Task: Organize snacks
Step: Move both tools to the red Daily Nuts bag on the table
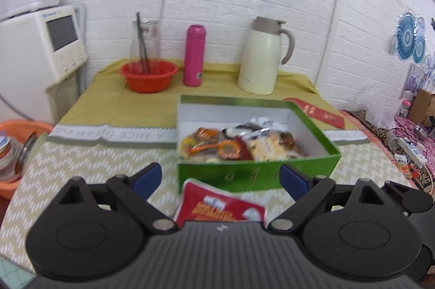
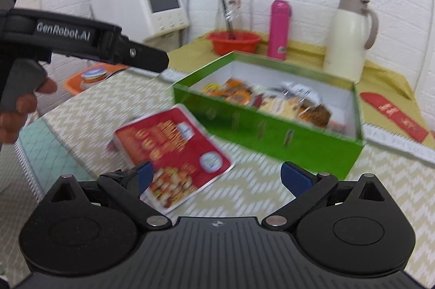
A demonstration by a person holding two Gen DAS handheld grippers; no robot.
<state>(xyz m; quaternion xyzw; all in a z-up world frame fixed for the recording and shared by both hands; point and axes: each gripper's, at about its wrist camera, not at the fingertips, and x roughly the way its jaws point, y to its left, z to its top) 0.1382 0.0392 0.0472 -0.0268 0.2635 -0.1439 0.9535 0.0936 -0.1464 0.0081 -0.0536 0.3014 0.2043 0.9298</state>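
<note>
A green box [image 1: 255,174] with a white inside stands on the table and holds several snack packets [image 1: 239,144]. A flat red snack packet [image 1: 220,204] lies on the patterned cloth just in front of the box. My left gripper [image 1: 220,178] is open, its blue pads [image 1: 148,176] wide apart above that packet. In the right wrist view the same red packet [image 2: 174,150] lies left of the green box [image 2: 272,131]. My right gripper [image 2: 216,176] is open, with its left pad [image 2: 145,174] over the packet's near corner. The left gripper's body [image 2: 89,38] shows at upper left, held by a hand.
At the back stand a red bowl [image 1: 148,76] with a glass bottle, a pink flask [image 1: 194,55] and a cream jug [image 1: 262,56]. White appliances [image 1: 40,38] stand at the left. An orange basket [image 1: 16,150] hangs off the table's left. A red envelope [image 2: 391,112] lies right of the box.
</note>
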